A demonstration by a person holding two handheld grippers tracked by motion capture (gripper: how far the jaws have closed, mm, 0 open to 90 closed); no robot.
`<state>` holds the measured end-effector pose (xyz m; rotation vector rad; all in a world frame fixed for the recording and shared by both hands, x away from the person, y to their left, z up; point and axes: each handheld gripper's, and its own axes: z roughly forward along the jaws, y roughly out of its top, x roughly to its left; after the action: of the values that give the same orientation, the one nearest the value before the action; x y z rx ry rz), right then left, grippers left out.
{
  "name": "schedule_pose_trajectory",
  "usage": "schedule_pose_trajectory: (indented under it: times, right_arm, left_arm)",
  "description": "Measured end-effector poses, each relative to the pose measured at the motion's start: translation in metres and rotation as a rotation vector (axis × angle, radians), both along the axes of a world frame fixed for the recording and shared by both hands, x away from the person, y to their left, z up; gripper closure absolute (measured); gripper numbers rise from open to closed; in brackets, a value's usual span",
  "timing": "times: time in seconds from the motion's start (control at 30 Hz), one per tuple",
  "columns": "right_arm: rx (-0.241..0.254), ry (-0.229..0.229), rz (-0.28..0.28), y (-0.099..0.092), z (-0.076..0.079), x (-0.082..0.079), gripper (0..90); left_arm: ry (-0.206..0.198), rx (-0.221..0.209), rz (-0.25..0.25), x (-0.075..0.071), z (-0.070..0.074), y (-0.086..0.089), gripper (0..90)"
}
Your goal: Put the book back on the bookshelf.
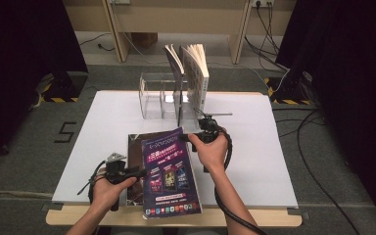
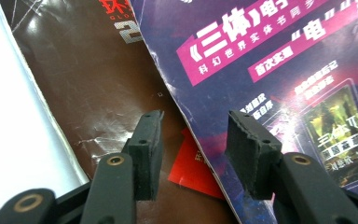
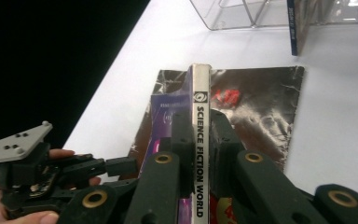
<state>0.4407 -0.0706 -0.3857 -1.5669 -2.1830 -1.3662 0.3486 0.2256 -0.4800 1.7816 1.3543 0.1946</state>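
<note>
A purple magazine (image 1: 169, 171) is tilted up off the table, and my right gripper (image 1: 188, 138) is shut on its far right edge. In the right gripper view the jaws (image 3: 199, 123) clamp the white spine (image 3: 200, 140), which reads SCIENCE FICTION WORLD. Under it a glossy brown magazine (image 1: 134, 147) lies flat on the white board. My left gripper (image 1: 138, 172) is at the magazines' left side and is open. In the left gripper view its pads (image 2: 196, 126) hang apart over the brown cover (image 2: 98, 84), and the purple magazine's edge (image 2: 270, 60) runs between them untouched.
A clear acrylic rack (image 1: 156, 98) stands at the back of the white board (image 1: 254, 147), with two books (image 1: 196, 73) upright in its right part. The rack's corner (image 3: 242, 14) is beyond the brown magazine (image 3: 261, 98). Cables and dark stands lie on the floor.
</note>
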Motion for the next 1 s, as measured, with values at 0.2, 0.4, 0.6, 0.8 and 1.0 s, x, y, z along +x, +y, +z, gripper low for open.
schedule_pose_trajectory:
  times: [0.2,0.4,0.6,0.8,1.0]
  right_arm:
    - [0.018,-0.004,0.003,0.000,0.006,0.000,83.3]
    - [0.028,-0.001,-0.002,-0.002,0.007,0.001,83.3]
    - [0.034,-0.001,-0.009,-0.005,0.009,0.000,83.3]
    - [0.045,-0.008,-0.010,-0.005,0.014,-0.001,83.3]
    - [0.069,-0.053,-0.030,-0.008,0.026,-0.002,83.3]
  left_arm:
    - [-0.002,-0.004,0.001,0.000,0.001,0.000,55.3]
    - [-0.008,-0.004,0.011,0.001,0.002,0.004,56.1]
    - [0.007,0.037,0.017,0.002,-0.002,0.006,59.8]
    - [0.016,0.088,0.006,0.003,-0.007,0.006,64.4]
    - [0.013,0.105,-0.007,0.003,-0.007,0.006,65.5]
